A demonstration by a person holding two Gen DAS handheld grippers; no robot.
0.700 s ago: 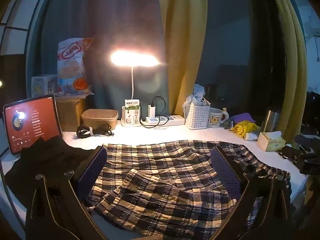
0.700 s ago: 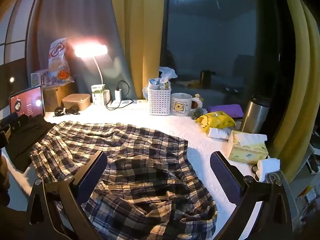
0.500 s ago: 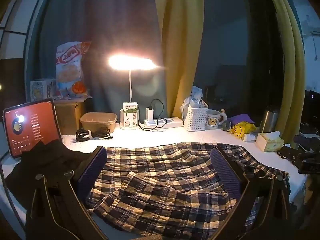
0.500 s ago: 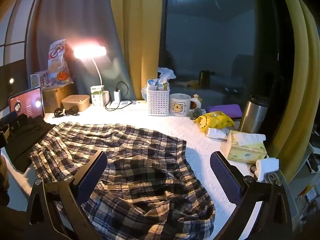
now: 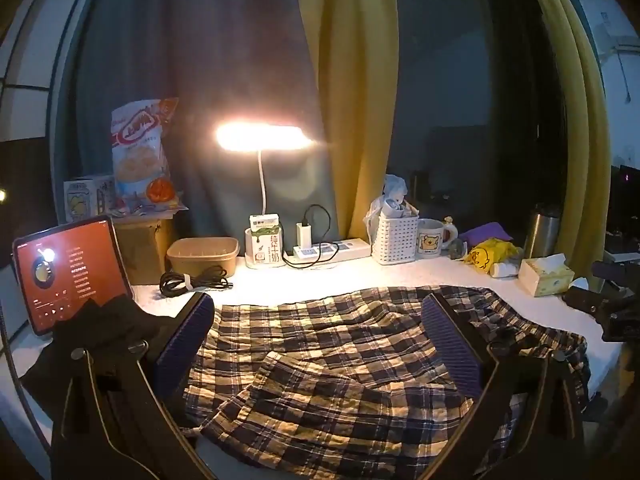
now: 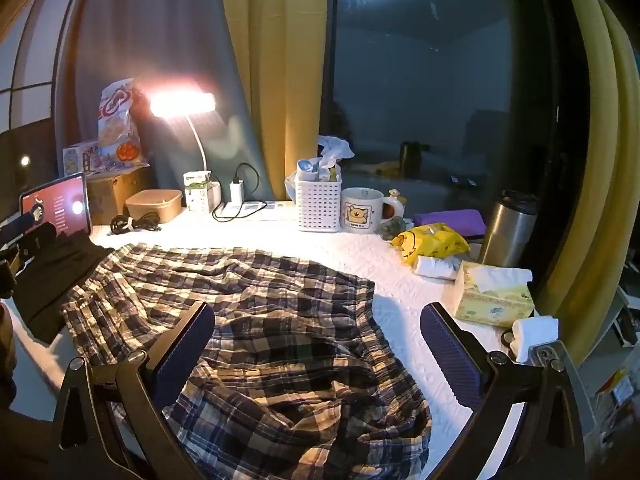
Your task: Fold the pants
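Plaid pants [image 5: 320, 364] lie rumpled beneath both grippers' wide, empty jaws; milk carton [image 5: 267, 240] reads 纯牛奶.

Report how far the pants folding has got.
Done: the plaid pants are laid on the white table, but rumpled, with no neat fold visible. In hand: nothing; the left gripper and the right gripper are both open above the fabric. Left: smoothing the cloth, gripping an edge, and every fold.
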